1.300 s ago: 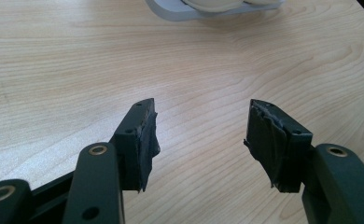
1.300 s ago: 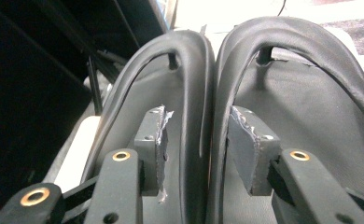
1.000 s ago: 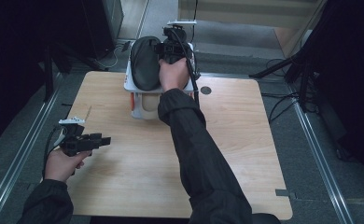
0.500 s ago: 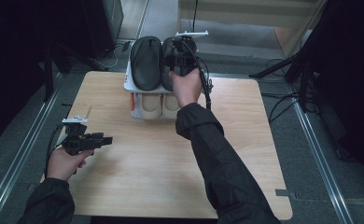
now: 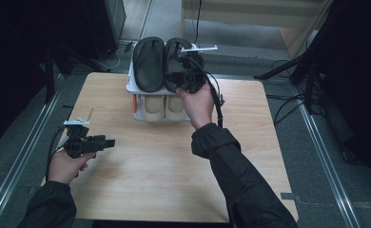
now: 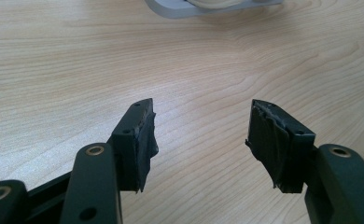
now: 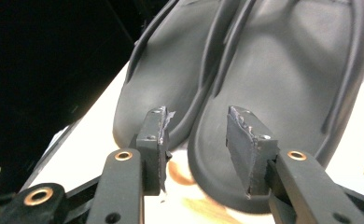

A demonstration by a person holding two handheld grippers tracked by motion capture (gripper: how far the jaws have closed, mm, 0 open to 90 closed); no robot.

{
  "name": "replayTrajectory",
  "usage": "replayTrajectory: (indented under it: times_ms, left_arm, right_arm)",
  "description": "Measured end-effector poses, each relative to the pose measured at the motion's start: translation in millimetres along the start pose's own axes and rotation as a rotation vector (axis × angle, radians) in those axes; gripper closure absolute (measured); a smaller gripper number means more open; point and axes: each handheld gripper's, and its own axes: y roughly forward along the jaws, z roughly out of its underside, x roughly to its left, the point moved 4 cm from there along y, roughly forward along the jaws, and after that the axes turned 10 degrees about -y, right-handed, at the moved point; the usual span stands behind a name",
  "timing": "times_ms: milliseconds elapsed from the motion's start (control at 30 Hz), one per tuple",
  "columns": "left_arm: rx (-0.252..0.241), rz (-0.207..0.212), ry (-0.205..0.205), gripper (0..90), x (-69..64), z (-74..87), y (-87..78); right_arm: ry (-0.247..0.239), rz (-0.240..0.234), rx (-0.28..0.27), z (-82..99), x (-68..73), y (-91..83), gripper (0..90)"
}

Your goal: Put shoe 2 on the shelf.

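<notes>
Right claw (image 7: 196, 149) agape over sandals (image 7: 264, 79)

L hand-held gripper (image 6: 201, 140) jaws wide apart; R hand-held gripper (image 7: 196, 140) parted, arm extended.

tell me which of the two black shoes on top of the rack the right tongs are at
The right-hand black shoe, on the rack's top tier. The right tongs sit open over its near end; the left-hand black shoe has nothing by it.
</notes>
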Motion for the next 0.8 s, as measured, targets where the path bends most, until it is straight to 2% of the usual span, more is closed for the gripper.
replayTrajectory:
  times_ms: [100,133,267,467,667,800]
  left_arm:
    - [-0.01,-0.001,-0.003,41.5,-1.0,-0.1,-0.1]
    - [-0.013,-0.002,-0.003,41.5,-1.2,-0.1,-0.2]
    - [-0.01,-0.001,0.004,41.4,-1.8,0.3,-0.2]
    - [-0.003,0.003,0.007,41.2,-3.5,1.2,0.7]
    - [-0.003,0.0,0.012,41.1,-4.7,1.8,1.7]
    - [0.004,0.003,0.023,41.1,-8.1,2.7,3.5]
  right_arm:
    - [-0.029,-0.021,0.006,8.1,5.5,-3.8,60.8]
    - [-0.033,-0.045,0.006,12.1,8.4,-6.0,60.7]
    - [-0.044,-0.078,-0.001,21.6,13.6,-11.0,60.7]
    - [-0.098,-0.131,-0.001,44.3,23.2,-16.3,59.4]
    - [-0.153,-0.145,-0.018,66.8,29.4,-21.6,57.9]
    - [-0.168,-0.161,-0.009,81.6,29.6,-21.2,57.2]
